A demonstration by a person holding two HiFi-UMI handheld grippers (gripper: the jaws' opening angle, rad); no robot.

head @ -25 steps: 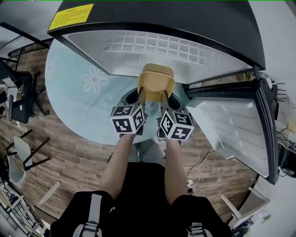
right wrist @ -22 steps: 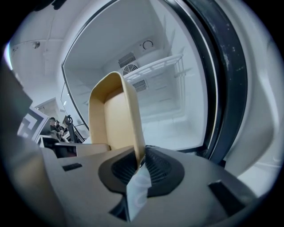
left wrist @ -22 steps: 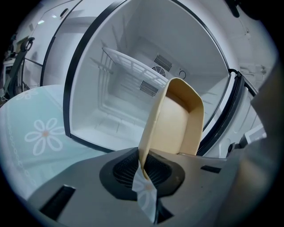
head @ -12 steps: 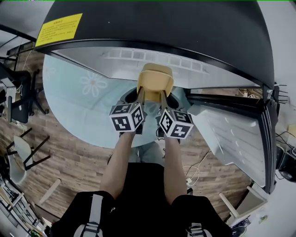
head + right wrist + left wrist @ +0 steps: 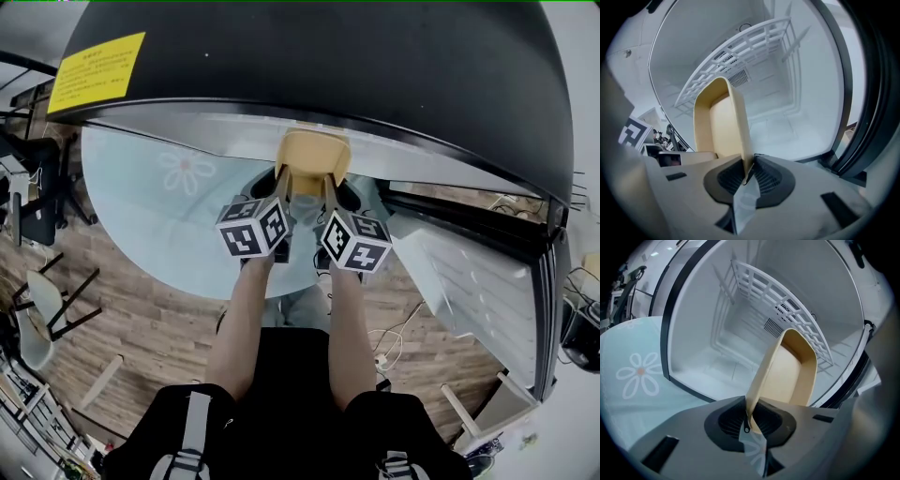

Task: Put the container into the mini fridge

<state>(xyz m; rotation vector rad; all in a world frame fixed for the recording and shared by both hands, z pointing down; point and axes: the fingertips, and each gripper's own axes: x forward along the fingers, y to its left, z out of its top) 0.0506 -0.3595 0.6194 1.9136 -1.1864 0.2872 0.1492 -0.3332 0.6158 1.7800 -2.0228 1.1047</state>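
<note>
**Item:** tan rectangular plastic container (image 5: 312,157), empty, open side up.

**Location:** at the open mouth of the black mini fridge with white interior (image 5: 356,66). Its far end is under the white wire shelf (image 5: 797,315).

**Left gripper** (image 5: 749,420): jaws nearly together, pads pinching the container's left wall; jaws have just eased slightly wider.

**Right gripper** (image 5: 746,173): jaws narrow, clamped on the container's right wall.

**Fridge door** (image 5: 487,281): swung open at the right.

**Surroundings:** round pale-blue tabletop with daisy print (image 5: 159,202) lies beneath both grippers.
</note>
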